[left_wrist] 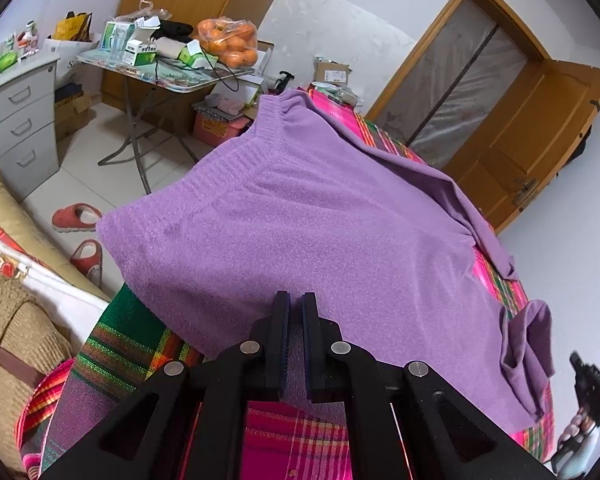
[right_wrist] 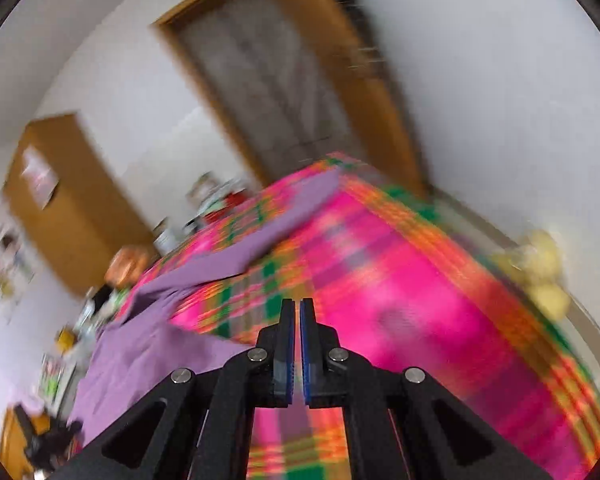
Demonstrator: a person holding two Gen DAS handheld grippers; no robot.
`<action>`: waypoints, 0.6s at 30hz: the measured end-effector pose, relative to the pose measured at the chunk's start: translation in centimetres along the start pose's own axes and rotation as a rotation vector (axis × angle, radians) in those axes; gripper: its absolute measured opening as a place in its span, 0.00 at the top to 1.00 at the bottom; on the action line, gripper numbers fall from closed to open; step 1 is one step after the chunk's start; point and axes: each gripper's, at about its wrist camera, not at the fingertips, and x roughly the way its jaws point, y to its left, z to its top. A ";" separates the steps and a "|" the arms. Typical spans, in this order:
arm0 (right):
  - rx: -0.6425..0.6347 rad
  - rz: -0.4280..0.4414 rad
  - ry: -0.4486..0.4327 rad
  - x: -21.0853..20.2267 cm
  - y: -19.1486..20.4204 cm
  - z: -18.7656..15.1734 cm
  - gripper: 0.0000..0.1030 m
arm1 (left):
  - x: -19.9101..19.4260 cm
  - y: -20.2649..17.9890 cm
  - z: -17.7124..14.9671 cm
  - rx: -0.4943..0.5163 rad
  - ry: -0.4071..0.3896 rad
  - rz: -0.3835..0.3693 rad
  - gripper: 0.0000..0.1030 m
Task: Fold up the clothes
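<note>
Sweater, purple fleecy knit [left_wrist: 300, 216], lies unfolded on pink plaid bedspread [left_wrist: 292, 440] — your left gripper [left_wrist: 296, 304] clamps its edge; right gripper [right_wrist: 297, 308] shut, empty — every fold remains.

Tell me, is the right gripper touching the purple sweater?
Apart. The right wrist view shows the right gripper shut on nothing over the plaid bedspread; the purple sweater lies off to its left.

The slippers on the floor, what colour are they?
Red slippers, clearest in the left wrist view.
</note>
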 end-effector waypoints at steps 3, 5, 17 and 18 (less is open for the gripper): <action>0.034 0.010 0.035 0.0 -2.0 -0.9 0.96 | 0.0 -0.1 0.0 0.005 -0.002 0.007 0.95; -0.037 0.075 0.071 0.4 -0.7 -2.1 0.82 | 0.0 -0.2 0.0 0.010 -0.004 0.014 0.95; -0.652 0.152 0.342 4.4 9.4 -8.4 0.53 | 0.0 -0.4 -0.2 0.015 -0.007 0.022 0.95; -0.669 0.151 0.348 4.6 9.6 -8.6 0.53 | -0.1 -0.4 -0.2 0.016 -0.007 0.023 0.95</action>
